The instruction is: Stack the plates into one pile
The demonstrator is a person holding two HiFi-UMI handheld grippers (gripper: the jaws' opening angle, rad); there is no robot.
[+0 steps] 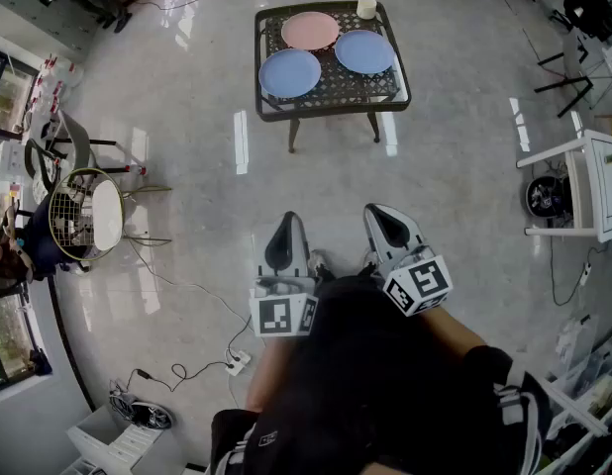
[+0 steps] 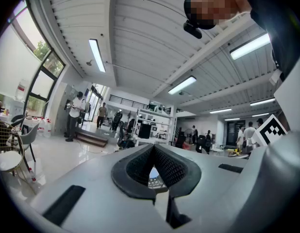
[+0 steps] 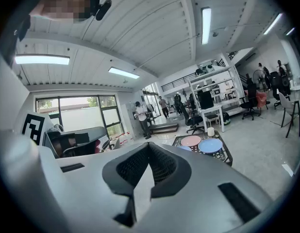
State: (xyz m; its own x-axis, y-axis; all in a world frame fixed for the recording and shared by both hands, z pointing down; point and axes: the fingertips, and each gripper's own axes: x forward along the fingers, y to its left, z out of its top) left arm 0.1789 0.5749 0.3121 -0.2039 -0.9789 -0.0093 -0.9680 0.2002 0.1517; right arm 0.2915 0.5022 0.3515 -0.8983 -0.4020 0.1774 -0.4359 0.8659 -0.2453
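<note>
In the right gripper view, the right gripper's own body covers the near left corner of the table and most of the blue plate there. In the left gripper view, the left gripper blocks nearly everything ahead. Only a pale blue sliver over dark mesh shows behind its meeting jaws, too small to tell which plate it is. In the head view, the cup at the table's far right corner is too small to show its contents.

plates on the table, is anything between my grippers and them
Nothing visible does. Only bare floor lies between the left gripper, the right gripper and the table holding the plates; the cup stands at its far corner, behind them.
</note>
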